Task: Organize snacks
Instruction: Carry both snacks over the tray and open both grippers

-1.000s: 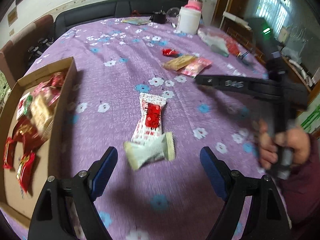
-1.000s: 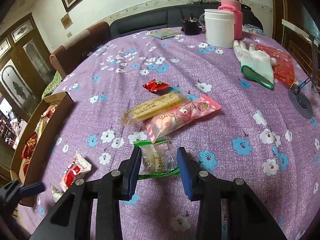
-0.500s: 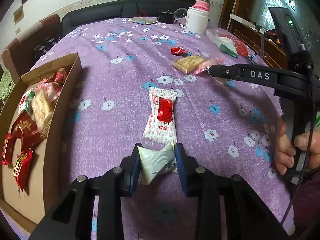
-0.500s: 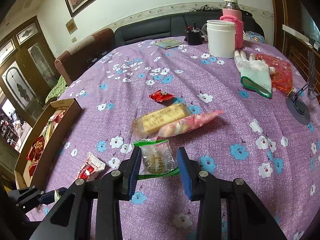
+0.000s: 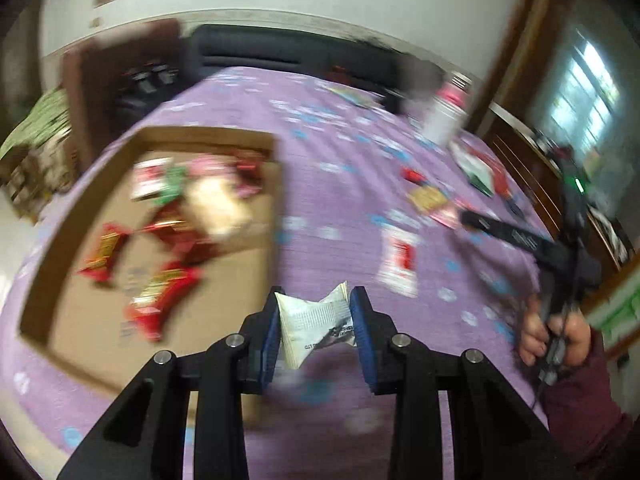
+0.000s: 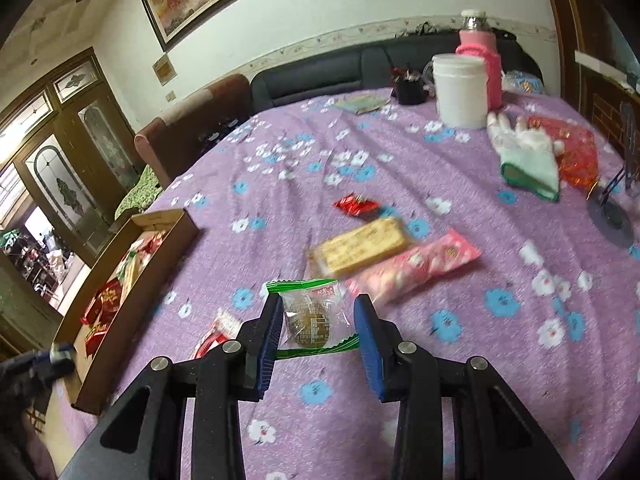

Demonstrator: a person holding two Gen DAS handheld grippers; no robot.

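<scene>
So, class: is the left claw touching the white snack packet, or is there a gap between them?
Touching. The left wrist view shows both blue pads of the left claw pressed against the sides of the white snack packet, pinching it above the purple tablecloth.

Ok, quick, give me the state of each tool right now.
Left tool: closed on a white snack packet, near the cardboard box.
Right tool: closed on a clear green-edged snack packet.

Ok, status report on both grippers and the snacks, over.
Left gripper shut on white packet, beside cardboard box. Right gripper shut on green-edged packet. Path to box looks clear.
</scene>
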